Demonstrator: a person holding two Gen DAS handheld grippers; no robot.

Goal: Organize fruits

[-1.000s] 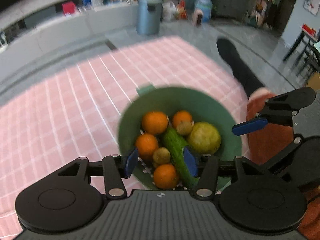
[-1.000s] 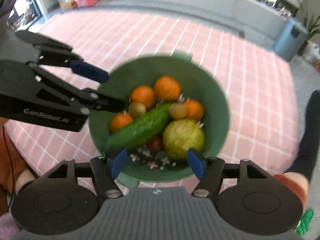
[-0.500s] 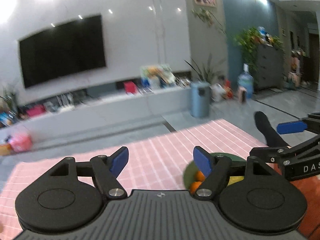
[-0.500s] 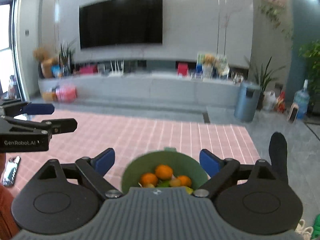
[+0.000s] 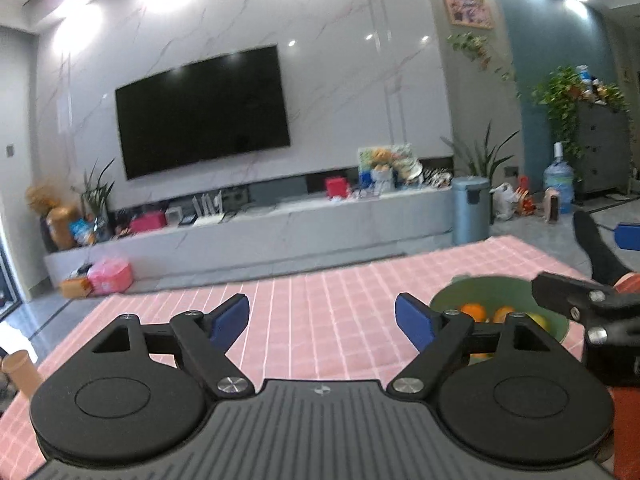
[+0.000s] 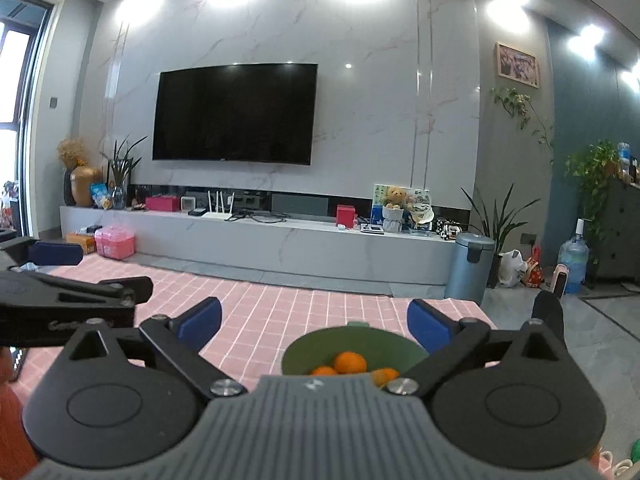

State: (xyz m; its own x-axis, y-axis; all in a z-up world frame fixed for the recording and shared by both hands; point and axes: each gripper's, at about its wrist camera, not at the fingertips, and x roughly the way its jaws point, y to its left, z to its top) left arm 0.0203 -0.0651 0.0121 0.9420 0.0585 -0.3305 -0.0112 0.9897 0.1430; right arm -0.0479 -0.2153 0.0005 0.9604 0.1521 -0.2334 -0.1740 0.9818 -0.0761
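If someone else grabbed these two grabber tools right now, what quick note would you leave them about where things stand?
Left gripper: jaws opening wide, nothing between them.
Right gripper: jaws also opening, nothing held.
Both point out across the room, not down at the fruit.
The green bowl sits on the pink checked cloth, with oranges showing inside; the rest of its contents are hidden behind the tools.
Done: fruit appears gathered in the bowl.
Left: check for stray fruit; none shows on the cloth.

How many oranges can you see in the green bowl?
3 in the right wrist view: one on top in the middle, one lower left, one lower right. The gripper body hides most of the green bowl, so more may be hidden.
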